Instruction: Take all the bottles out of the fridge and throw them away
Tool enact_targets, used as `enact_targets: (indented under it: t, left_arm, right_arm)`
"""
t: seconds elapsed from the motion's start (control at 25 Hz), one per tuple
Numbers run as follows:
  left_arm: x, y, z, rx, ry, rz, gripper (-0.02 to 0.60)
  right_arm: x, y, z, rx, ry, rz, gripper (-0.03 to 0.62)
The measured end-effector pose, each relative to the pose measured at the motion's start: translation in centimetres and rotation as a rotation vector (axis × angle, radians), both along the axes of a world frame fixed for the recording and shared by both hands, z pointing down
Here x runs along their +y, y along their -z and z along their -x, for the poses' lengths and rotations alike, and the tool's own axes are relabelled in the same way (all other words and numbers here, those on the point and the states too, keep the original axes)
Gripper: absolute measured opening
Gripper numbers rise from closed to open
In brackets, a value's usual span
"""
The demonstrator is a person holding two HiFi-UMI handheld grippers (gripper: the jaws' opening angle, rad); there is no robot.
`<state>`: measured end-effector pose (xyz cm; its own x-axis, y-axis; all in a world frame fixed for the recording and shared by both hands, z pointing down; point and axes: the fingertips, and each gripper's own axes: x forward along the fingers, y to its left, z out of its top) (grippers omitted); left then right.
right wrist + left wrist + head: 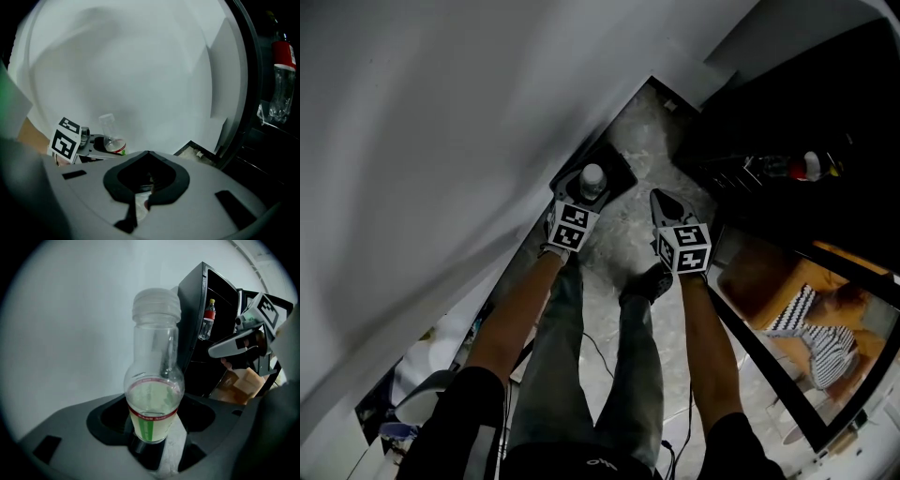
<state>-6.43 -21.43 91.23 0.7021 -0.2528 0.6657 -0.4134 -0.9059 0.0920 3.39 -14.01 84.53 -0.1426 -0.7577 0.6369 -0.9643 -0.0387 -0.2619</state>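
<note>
The left claw is clamped on the base of a clear bottle. The bottle stands upright, its long axis near vertical, with the white cap pointing up and away from the claw. In the head view it is seen almost end-on, so little more than the cap shows. There it sits over a dark square shape on the floor. That shape may be a bin, though the frame is too dim to be sure.

Only the left gripper view shows the contents: pale yellow-green liquid fills the lower bulb, behind a red band and a green stripe on the label. The right gripper view catches the same bottle from the side, small and well apart from the right claw. That claw's jaws are pressed together with nothing between them.

The open fridge stands to the right, black inside. A second bottle with a red label stands upright on its door shelf. In the right gripper view this bottle sits at the dark edge and is only partly clear. In the head view the fridge interior is mostly black and its contents are hard to make out.
</note>
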Motion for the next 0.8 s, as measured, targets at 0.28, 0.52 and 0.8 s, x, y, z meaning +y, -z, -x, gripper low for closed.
enact_targets:
  t: [0.28, 0.52, 0.8]
  left_arm:
    - [-1.3, 0.0, -0.1, 0.002, -0.008, -0.036, 0.341]
    - [-1.2, 1.2, -0.3, 0.027, 0.001, -0.056, 0.339]
    - [-0.6, 4.5, -2.2, 0.091, 0.005, -0.098, 0.101]
  right_arm:
    - [0.3, -0.1, 1.2, -0.006, 0.017, 0.009, 0.002]
    - [0.8, 0.4, 1.2, -0.003, 0.014, 0.001, 0.002]
    - [1.5, 1.4, -0.8, 0.001, -0.032, -0.025, 0.002]
